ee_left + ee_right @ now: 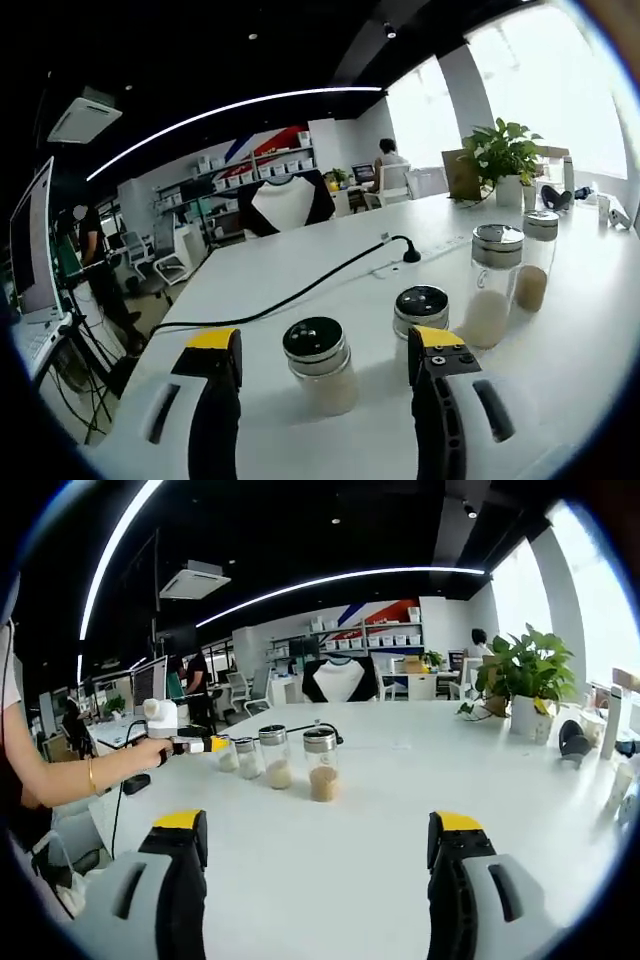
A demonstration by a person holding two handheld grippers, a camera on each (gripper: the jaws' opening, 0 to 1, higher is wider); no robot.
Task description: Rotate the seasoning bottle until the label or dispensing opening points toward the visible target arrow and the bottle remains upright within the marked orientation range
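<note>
Several glass seasoning bottles stand upright in a row on the white table (300, 270). In the left gripper view the nearest short bottle (318, 365), black-lidded with pale powder, stands between the jaws of my open left gripper (325, 350), touching neither. Beyond it are a second short bottle (420, 315) and two taller ones (492, 285) (537, 258). In the right gripper view the row (276, 755) ends at the tallest bottle (321, 763). A hand holds my left gripper (215, 745) at the row's left end. My right gripper (320, 830) is open and well short of the bottles.
A black cable (300, 290) runs across the table to a power strip (420, 255). A potted plant (530, 680) and small items (575, 735) stand at the far right. The person's arm (70, 775) reaches in from the left. Office chairs and shelves lie beyond the table.
</note>
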